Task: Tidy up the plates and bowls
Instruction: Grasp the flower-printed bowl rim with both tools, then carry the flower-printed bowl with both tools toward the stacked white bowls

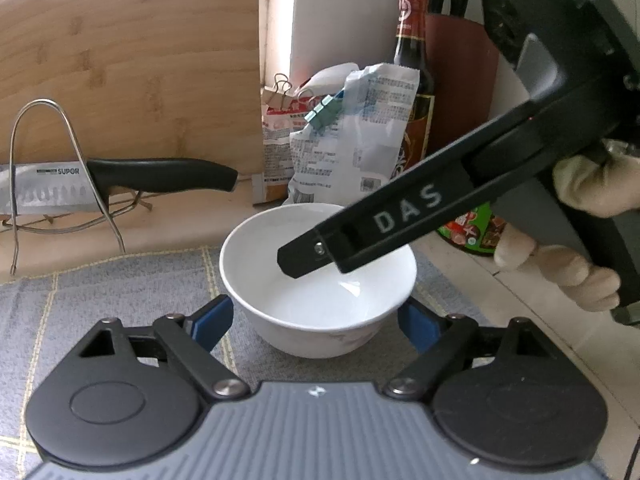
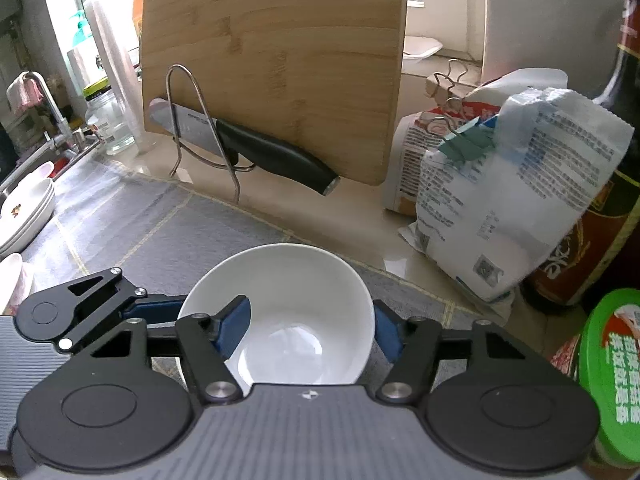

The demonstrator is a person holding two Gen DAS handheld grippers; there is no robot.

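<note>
While both tools converge on the same white bowl [image 1: 318, 280], the left gripper [image 1: 316, 320] sits low and level at the mat, its blue pads spread wide at 9 and 3 o'clock of the bowl's outer wall; whether they touch it cannot be told. The right gripper [image 2: 310, 328] comes in from 2 o'clock in the left view, angled downward, held by a hand in a pale glove [image 1: 568, 232]; its arm bears the letters "DAS". In the right view its jaws stand apart, one blue pad [image 2: 234, 328] inside the bowl and the other outside the rim, so they straddle the wall without a visible pinch.

The bowl [image 2: 288, 312] stands upright, mouth up, on a grey checked mat [image 1: 120, 292]; being round, it has no long axis.

Further at 10 o'clock, a knife [image 1: 120, 180] marked "SUPOR" lies across a wire rack [image 1: 72, 168], handle pointing right. Behind it leans a bamboo cutting board [image 1: 140, 60]. At 12 o'clock stand clipped printed bags [image 1: 352, 132], their text too small to read, and a dark sauce bottle [image 1: 412, 60]. A green-lidded jar [image 2: 616, 372] sits at 3 o'clock, and stacked plates [image 2: 24, 212] lie far at 9 o'clock.
</note>
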